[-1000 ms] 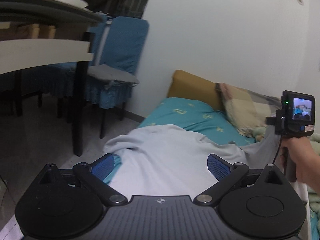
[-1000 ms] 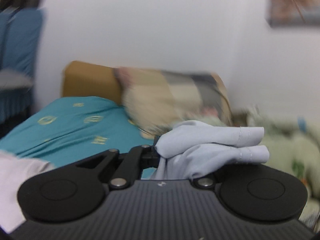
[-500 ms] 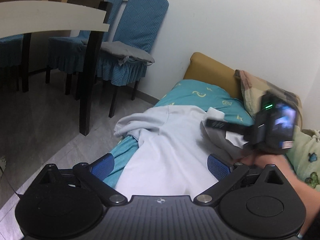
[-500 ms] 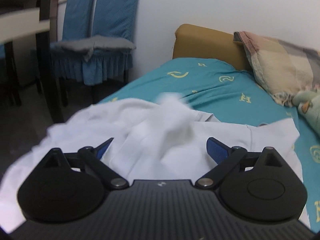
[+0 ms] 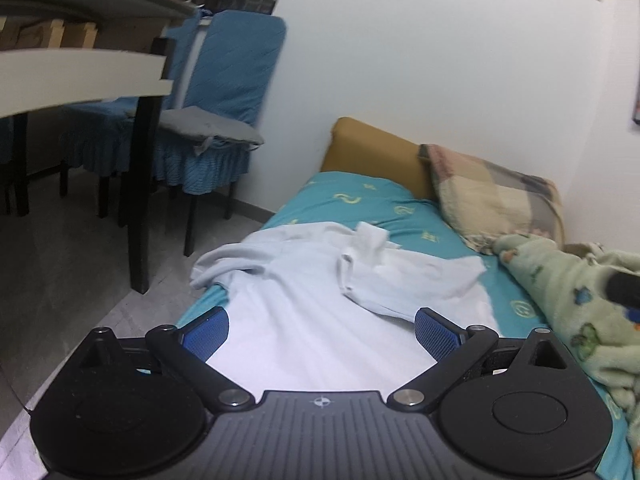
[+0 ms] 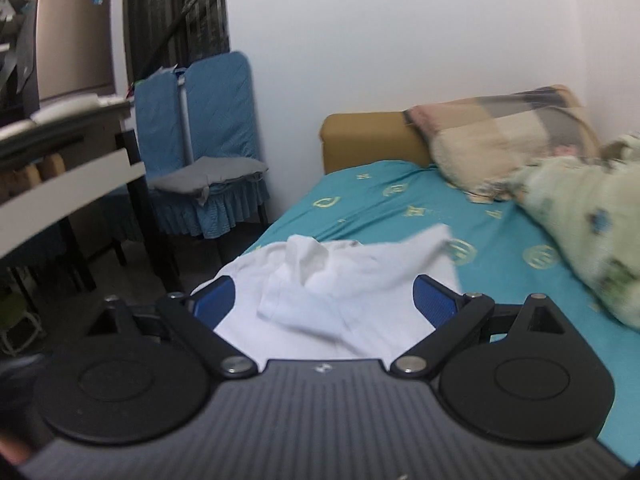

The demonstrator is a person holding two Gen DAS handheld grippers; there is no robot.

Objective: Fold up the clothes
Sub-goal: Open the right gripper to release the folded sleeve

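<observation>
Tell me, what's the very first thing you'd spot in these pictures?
A crumpled white shirt sprawls across the teal bed sheet, one sleeve hanging off the floor-side edge. The left gripper and right gripper hover open over it. A fuzzy green blanket is bunched on the bed's right.

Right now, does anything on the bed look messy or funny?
Yes. The white cotton shirt lies crumpled on the teal patterned bedsheet. One sleeve droops over the bed's edge toward the floor, and a bunched flap is flipped onto its middle.
</observation>
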